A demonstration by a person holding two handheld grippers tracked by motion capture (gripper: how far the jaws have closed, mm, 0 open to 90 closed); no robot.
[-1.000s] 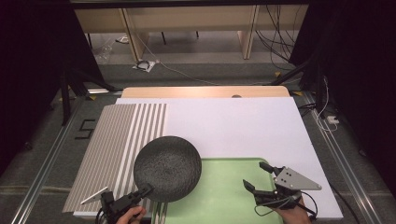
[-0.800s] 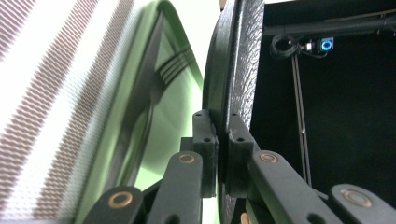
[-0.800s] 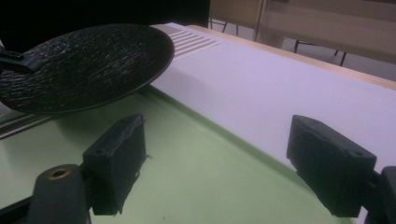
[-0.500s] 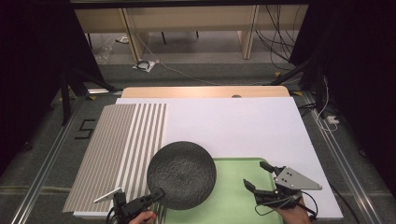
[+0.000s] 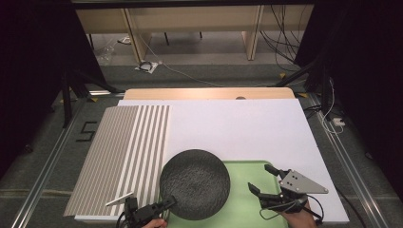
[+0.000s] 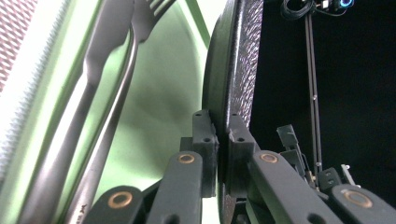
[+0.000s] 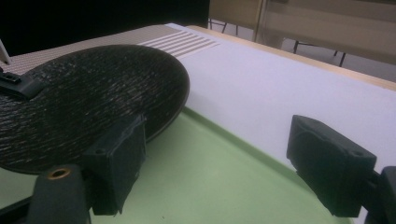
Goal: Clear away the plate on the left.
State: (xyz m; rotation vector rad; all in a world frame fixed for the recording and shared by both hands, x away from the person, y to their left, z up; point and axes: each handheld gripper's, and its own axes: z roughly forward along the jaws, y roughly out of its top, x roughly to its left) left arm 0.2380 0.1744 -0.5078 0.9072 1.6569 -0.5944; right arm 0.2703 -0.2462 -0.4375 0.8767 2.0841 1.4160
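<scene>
Carrying a big dark textured plate (image 5: 195, 183) over to the green tray (image 5: 247, 204) looks like the job here, and I'd call it maybe two thirds done. The left tongs (image 5: 168, 203) are clenched on the plate's near rim; the left gripper view makes it pretty clear, with the two black jaws pinched either side of the edge (image 6: 223, 140). In the high view the plate sits half over the tray's left end and half over the white desk (image 5: 237, 123) surface, right beside the striped mat (image 5: 123, 152).

From the right gripper view the plate (image 7: 84, 98) seems to hang a little above the tray (image 7: 205, 172) rather than resting flat, with its far edge poking past the tray rim. So I'd say it's lifted and nearly in place but not set down yet.

The right tongs (image 5: 265, 179) are spread wide, gripping nothing, hovering over the tray's right half, near the plate but apart from it.

One thing worth noting: the left gripper view shows a fork (image 6: 93, 93) lying on the tray, under or just beside the plate. Can't tell if the plate will land on it.

What's left, as I read it: shift the plate further onto the tray, lower it, let go.
</scene>
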